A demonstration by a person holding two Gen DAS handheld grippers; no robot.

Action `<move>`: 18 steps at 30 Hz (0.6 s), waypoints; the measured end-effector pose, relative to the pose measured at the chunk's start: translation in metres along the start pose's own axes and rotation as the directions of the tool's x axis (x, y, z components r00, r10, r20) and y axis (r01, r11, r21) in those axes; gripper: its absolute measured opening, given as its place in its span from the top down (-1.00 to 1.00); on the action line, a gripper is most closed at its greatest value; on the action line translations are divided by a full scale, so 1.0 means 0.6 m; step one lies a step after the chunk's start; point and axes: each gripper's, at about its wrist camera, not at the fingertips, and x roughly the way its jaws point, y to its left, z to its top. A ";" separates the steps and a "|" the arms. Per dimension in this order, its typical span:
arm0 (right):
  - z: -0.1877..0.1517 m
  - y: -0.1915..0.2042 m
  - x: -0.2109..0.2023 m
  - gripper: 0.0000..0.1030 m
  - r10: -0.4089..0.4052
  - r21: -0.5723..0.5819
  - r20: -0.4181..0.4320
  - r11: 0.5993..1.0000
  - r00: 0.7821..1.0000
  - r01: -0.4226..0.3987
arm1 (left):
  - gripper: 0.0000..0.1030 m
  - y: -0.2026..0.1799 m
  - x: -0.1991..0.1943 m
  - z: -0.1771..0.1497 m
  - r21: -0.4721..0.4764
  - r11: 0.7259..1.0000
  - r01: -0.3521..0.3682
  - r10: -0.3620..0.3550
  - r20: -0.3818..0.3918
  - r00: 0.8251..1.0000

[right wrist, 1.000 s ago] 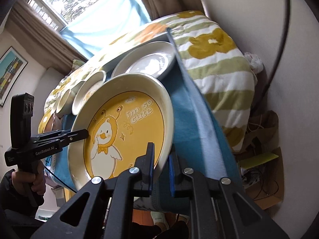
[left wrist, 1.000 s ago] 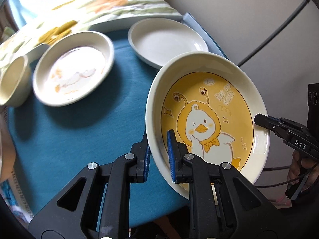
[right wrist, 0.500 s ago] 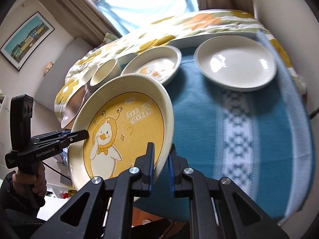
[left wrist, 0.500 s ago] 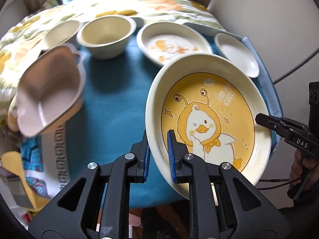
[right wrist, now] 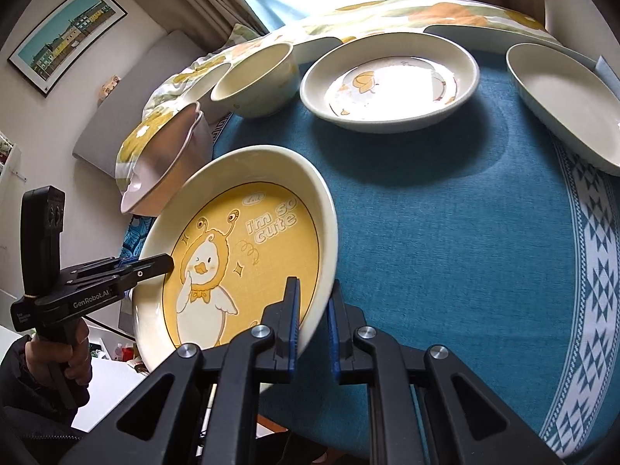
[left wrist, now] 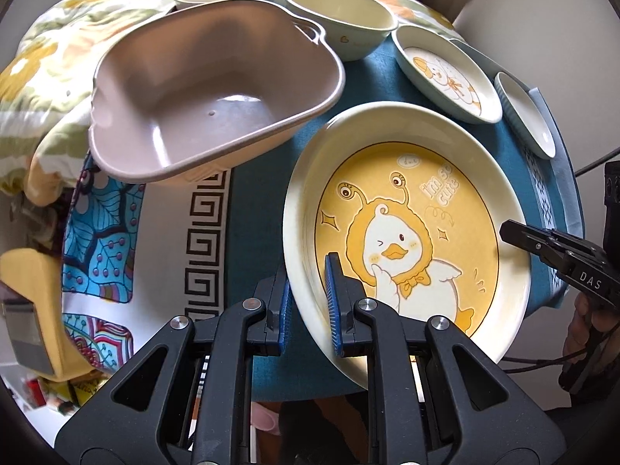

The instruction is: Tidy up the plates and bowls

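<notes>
Plate (left wrist: 407, 232) on the move, the big oval one with the yellow duck, carried between both tongs and tilted above the teal cloth (right wrist: 445, 232). The left gripper (left wrist: 308, 302) is clamped on one rim, the right gripper (right wrist: 313, 317) on the opposite rim, and neither grip has changed over the last second. What has changed is the backdrop: a second ago the plate hung by the wall end of the table, and now the pinkish tub (left wrist: 209, 89) fills the left view, just beside the plate's far edge. I'd call that a carry towards the tub, probably the collecting spot, though nothing sits in it yet. The tub looks like matte plastic, deep, rounded corners, a small handle loop. The plate is glossy ceramic, cream rim, shallow well. Beyond it wait two cream bowls (left wrist: 337, 11), a smaller duck plate (right wrist: 387, 85) glaring under window light, and a plain pale dish (right wrist: 562, 97) at the cloth's patterned border.
</notes>
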 end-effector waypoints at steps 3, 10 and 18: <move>0.000 -0.006 0.004 0.77 0.000 0.004 0.006 1.000 1.000 0.000 | 0.73 0.005 0.011 0.004 -0.002 1.000 0.010 -0.010 0.003 1.000; -0.001 -0.019 0.006 0.77 0.009 0.013 0.014 1.000 1.000 -0.009 | 0.73 0.005 0.017 -0.003 -0.003 1.000 0.028 -0.028 0.014 1.000; 0.005 -0.008 0.010 0.77 -0.028 0.006 -0.013 1.000 1.000 0.029 | 0.73 0.005 0.018 -0.005 -0.024 0.999 0.027 -0.027 0.009 1.000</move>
